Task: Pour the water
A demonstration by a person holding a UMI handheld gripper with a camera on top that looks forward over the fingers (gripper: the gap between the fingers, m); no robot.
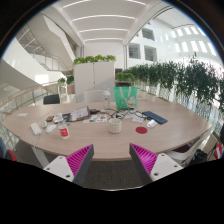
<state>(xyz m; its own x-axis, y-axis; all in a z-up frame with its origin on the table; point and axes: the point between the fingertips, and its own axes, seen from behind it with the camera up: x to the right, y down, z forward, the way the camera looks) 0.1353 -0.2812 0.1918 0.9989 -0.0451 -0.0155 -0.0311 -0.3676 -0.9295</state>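
Observation:
My gripper (112, 165) is open, its two magenta-padded fingers (78, 160) spread wide with nothing between them. It hangs back from a large oval wooden table (100, 138). On the table beyond the fingers stand a green pitcher-like container (124, 96), a white cup (115, 125), and a red cup (63, 131) toward the left. A small red coaster (142, 129) lies right of the white cup. All of these are well ahead of the fingertips.
Papers and small items (95, 117) lie scattered across the tabletop, with a dark flat object (155, 117) at the right. White chairs (193, 145) ring the table. White cabinets (95, 74) and a hedge of plants (175, 78) stand behind.

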